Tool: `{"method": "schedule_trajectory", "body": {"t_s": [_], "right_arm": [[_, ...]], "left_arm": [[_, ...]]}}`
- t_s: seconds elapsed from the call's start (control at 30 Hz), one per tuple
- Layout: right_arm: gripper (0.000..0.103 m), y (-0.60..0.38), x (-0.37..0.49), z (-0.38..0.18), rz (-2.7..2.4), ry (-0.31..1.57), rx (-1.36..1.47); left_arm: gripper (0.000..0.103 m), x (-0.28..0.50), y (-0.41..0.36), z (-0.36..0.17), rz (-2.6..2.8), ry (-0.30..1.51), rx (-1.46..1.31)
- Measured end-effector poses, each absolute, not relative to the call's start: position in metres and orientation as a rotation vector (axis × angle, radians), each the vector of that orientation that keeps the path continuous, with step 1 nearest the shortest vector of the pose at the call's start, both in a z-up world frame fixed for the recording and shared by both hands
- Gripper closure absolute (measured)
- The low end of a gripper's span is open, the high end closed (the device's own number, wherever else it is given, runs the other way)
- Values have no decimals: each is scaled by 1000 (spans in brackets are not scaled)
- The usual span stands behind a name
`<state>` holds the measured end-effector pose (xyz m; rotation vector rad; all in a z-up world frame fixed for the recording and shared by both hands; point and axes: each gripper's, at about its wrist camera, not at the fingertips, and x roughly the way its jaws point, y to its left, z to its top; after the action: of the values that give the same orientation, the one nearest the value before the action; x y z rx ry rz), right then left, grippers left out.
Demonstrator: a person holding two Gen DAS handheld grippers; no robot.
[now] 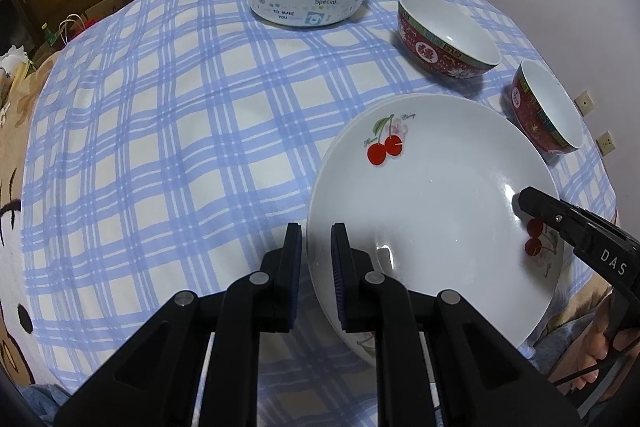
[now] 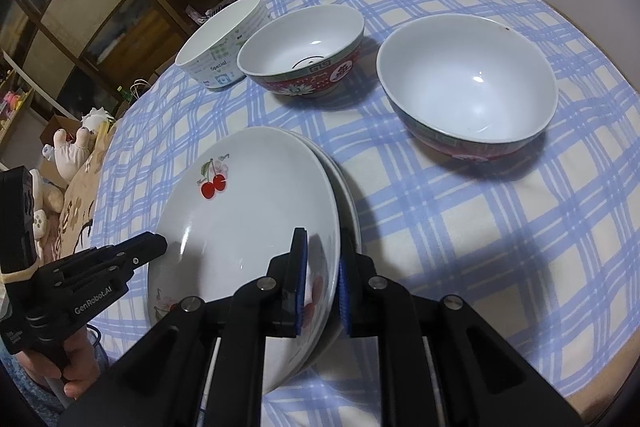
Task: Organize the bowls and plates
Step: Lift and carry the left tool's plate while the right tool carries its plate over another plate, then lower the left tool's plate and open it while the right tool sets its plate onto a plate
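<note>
Now both my hand-held grippers pinch the top cherry plate [image 2: 248, 223] by opposite rims, left hand-held gripper [image 1: 316, 243] and right hand-held gripper [image 2: 323, 259], above a lower plate [image 2: 352, 203] near the desk's [image 1: 160, 147] front edge.

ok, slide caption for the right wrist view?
Both grippers clamp the cherry plate's opposite rims; three bowls wait behind.

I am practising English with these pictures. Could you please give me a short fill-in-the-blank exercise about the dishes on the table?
1. The top plate has red ____ painted on it.
2. The left gripper and the right gripper each clamp the plate's ____.
3. The checked tablecloth is white and ____.
4. There are ____ red bowls.

Missing words: cherries; rim; blue; two
</note>
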<state>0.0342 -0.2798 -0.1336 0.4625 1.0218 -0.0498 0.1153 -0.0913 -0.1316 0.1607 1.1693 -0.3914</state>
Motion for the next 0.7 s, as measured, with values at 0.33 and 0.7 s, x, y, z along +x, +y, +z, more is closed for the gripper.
{"method": "schedule_trajectory", "body": {"t_s": [0.33,0.7], "right_arm": [[83,-278,31,-131,-49,1029,438],[71,-271,22,-122,-48,1026,409]], "left_arm": [[88,110,-77,-129,-351,1174,127],[83,98,-60,-114,-299,1149,96]]}}
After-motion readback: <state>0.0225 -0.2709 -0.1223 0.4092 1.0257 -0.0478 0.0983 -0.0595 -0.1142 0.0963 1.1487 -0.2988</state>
